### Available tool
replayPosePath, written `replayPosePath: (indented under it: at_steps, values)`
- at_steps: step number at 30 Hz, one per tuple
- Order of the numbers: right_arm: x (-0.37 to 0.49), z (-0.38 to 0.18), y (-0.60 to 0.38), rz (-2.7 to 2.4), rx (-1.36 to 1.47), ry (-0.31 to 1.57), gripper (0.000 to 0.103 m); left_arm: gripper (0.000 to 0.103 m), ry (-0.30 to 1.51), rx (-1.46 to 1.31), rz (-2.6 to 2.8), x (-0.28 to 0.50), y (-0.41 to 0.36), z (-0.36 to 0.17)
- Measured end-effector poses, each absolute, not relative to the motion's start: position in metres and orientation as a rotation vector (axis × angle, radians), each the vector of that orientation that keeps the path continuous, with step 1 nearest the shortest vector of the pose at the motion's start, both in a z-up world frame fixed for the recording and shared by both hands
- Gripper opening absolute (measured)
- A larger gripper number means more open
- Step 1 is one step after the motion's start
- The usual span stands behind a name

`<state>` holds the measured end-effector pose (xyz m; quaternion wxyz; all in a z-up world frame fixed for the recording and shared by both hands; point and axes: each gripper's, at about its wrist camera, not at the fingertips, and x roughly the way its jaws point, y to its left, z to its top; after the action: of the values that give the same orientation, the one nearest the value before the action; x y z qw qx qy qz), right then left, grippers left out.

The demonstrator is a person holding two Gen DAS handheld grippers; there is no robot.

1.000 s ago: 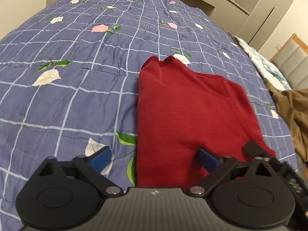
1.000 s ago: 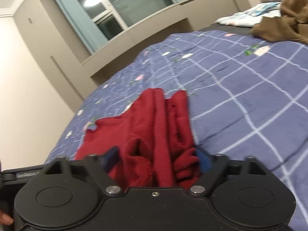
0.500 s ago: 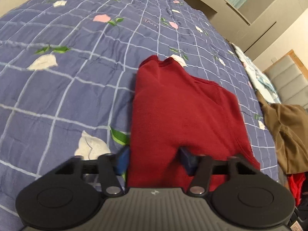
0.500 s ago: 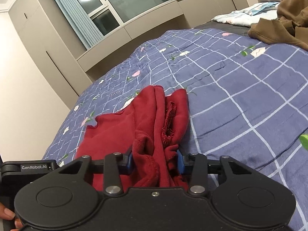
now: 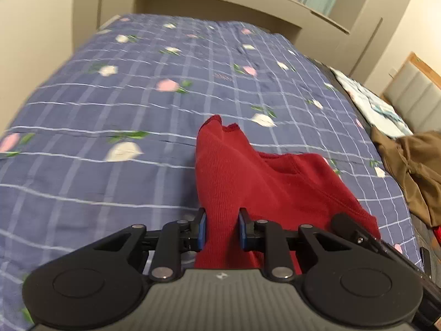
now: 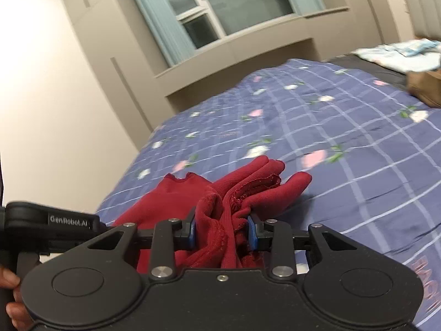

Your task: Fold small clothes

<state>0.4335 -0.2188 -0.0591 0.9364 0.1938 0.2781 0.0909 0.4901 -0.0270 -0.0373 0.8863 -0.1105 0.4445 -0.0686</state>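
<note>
On the blue checked floral quilt [image 5: 110, 104], the left gripper [image 5: 219, 230] pinches the red knit garment [image 5: 248, 176] at its near edge. Right view: the right gripper [image 6: 222, 230] clamps bunched cloth; both should carry it far evenly, keeping edges aligned.

beige walls [image 6: 55, 96], curtained window [image 6: 234, 13], floral bedspread [image 5: 110, 110]
</note>
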Motion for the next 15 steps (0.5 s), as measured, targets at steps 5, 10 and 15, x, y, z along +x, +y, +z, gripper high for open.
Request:
replayPosePath:
  at_steps: [5,10,15]
  values:
    - [0.403,-0.053,-0.169,0.276,0.337,0.525,0.036,0.024,0.873,-0.215,-0.080,0.451,0.018,-0.023]
    - [0.377,-0.066,-0.135,0.319,0.316,0.565,0.036,0.025,0.880,-0.252,-0.026,0.411,0.058,-0.037]
    - [0.357,-0.083,-0.122,0.300,0.291,0.607,0.037,0.026,0.920,-0.303,-0.016,0.390,0.077,-0.070]
